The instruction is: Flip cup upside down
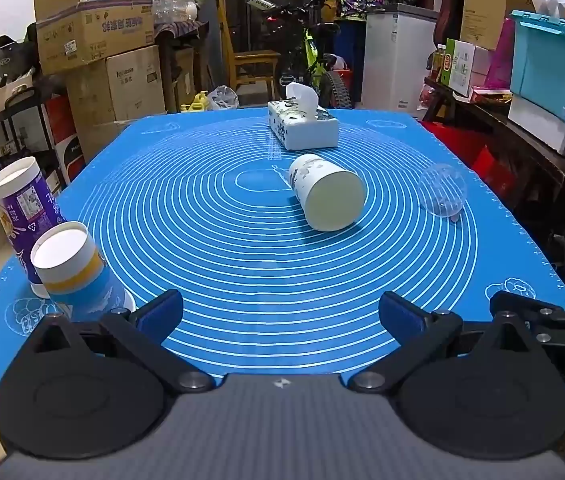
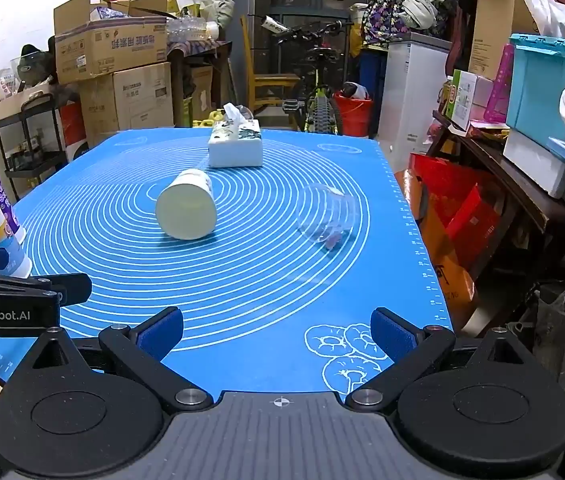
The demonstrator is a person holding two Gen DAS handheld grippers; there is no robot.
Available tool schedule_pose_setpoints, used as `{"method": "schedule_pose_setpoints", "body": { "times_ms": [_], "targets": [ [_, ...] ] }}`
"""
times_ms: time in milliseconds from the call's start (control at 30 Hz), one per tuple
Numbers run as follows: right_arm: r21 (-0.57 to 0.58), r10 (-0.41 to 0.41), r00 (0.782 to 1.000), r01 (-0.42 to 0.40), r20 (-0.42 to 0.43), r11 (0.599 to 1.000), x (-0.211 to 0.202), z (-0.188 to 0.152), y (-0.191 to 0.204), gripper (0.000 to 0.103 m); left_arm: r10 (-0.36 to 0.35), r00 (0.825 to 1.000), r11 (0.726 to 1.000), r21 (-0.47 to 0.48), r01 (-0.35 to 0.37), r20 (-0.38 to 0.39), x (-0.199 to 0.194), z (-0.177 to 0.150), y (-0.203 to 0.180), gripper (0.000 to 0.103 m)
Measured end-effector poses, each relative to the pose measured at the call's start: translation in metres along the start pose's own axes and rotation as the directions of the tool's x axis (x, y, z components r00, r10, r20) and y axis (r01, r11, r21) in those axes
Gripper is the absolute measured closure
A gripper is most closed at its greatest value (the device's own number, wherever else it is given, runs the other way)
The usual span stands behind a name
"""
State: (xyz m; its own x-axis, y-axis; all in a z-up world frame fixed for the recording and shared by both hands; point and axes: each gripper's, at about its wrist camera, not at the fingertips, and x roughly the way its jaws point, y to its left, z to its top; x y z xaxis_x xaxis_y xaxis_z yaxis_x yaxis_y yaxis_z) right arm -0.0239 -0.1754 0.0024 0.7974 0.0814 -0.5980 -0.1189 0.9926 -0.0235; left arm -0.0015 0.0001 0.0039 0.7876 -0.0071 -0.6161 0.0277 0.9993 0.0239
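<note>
A white paper cup [image 1: 326,192] lies on its side in the middle of the blue mat [image 1: 218,248], its mouth towards me; it also shows in the right wrist view [image 2: 187,205]. A clear plastic cup [image 1: 441,195] lies on its side to its right, also seen in the right wrist view [image 2: 328,218]. Two paper cups stand upside down at the mat's left edge: a purple one [image 1: 24,208] and a blue-and-yellow one [image 1: 78,268]. My left gripper [image 1: 280,316] is open and empty near the front edge. My right gripper [image 2: 276,334] is open and empty beside it.
A tissue box [image 1: 302,124] stands at the far middle of the mat. The right gripper's side [image 1: 542,320] shows at the left view's right edge. Cardboard boxes [image 1: 94,40], a bicycle [image 1: 314,60] and shelves with bins [image 1: 542,60] surround the table.
</note>
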Motion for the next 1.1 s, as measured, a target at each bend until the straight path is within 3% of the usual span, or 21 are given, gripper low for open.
{"method": "schedule_pose_setpoints", "body": {
  "times_ms": [1100],
  "targets": [
    [-0.005,0.000,1.000,0.000,-0.003,1.000,-0.0006,-0.0027,0.0033,0.004,0.003,1.000,1.000,0.016,-0.003,-0.003,0.0013,-0.0017,-0.0038,0.000]
  ]
}}
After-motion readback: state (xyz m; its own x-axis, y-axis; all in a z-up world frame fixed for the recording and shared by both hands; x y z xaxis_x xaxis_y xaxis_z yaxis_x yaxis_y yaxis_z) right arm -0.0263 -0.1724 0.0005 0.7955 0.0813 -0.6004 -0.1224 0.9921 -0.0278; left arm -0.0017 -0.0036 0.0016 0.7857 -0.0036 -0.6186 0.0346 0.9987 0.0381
